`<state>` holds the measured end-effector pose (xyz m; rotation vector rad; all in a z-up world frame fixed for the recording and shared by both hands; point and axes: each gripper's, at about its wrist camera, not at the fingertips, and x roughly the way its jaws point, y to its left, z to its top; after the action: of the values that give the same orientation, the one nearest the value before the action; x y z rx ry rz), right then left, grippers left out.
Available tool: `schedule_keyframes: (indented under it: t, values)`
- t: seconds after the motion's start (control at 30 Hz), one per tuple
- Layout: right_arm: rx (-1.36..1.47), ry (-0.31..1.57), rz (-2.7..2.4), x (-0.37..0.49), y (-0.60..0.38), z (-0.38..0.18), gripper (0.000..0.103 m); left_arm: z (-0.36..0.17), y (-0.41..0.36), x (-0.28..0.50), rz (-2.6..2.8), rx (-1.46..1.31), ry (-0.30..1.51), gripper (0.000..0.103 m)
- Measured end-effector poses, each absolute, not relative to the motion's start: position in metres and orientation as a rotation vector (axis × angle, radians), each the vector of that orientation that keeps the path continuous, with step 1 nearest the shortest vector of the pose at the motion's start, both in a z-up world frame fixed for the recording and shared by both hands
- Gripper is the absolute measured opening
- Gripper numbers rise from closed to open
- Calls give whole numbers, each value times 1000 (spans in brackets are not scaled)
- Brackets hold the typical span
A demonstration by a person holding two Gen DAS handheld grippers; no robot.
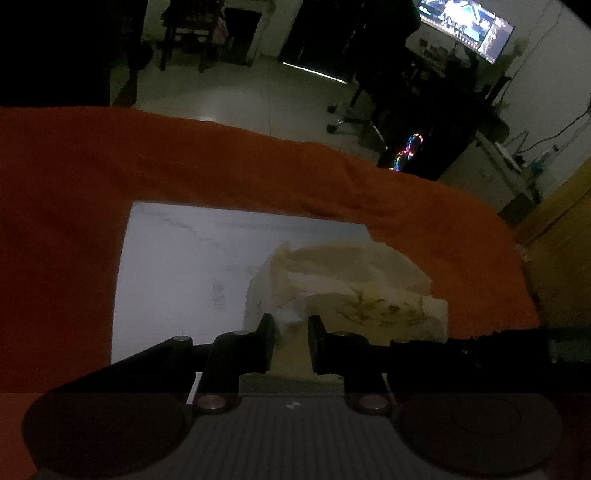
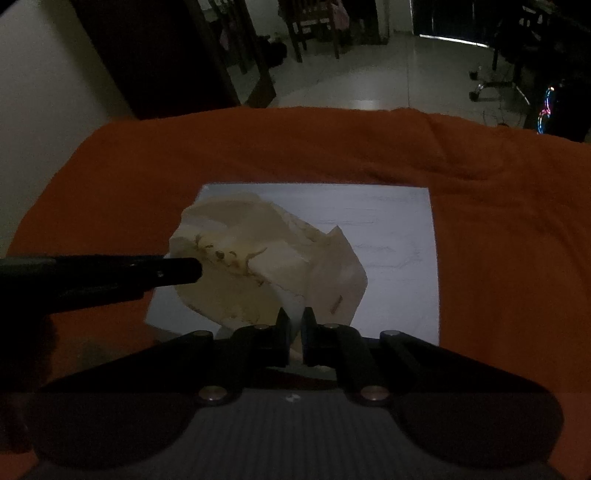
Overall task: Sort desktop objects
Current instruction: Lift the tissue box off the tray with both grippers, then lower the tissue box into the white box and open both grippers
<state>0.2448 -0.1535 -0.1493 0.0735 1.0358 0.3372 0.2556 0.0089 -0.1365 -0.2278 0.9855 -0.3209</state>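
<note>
**Crumpled cream wrapper held at two edges over a white sheet**

The crumpled cream wrapper (image 2: pixel 258 258) lies on the white sheet (image 2: pixel 388 229), its long axis running in the right wrist view from the sheet's far left corner down toward the near middle; one flat flap (image 2: pixel 340 273) sticks out toward the right; in the left wrist view the same wrapper (image 1: pixel 354 280) sits at the sheet's near right part, stretching from a raised fold at the left to a squared corner at the right. It is pale cream, thin and creased, folded over itself in several layers; a patch of brownish marks or print (image 1: pixel 376 308) shows on one face, too dim to read; a small reddish mark shows on the flap.

The right gripper (image 2: pixel 294 321) has its fingers drawn close together on a thin pale edge of the wrapper at its near side; the left gripper (image 1: pixel 291 325) stands with a narrow gap between its fingers, a bit of the wrapper's near edge lying in that gap; whether it truly pinches the edge I cannot tell; the left gripper also reaches in from the left of the right wrist view (image 2: pixel 177 273), its tip against the wrapper's left side.

The white sheet (image 1: pixel 177 266) rests flat on an orange cloth (image 2: pixel 498 221), which surrounds it on all visible sides; beyond the cloth lies a dim room with a pale tiled floor (image 1: pixel 236 92), a lit screen (image 1: pixel 469 26) and a wheeled chair (image 1: pixel 369 92).
</note>
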Motion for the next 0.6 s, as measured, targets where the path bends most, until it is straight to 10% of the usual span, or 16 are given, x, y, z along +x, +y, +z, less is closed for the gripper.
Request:
schedule_keyframes:
  t: [0.6]
  values:
    - [62,965,388,88,-134,-82,7,-80,35,93,-360,-201,967,16]
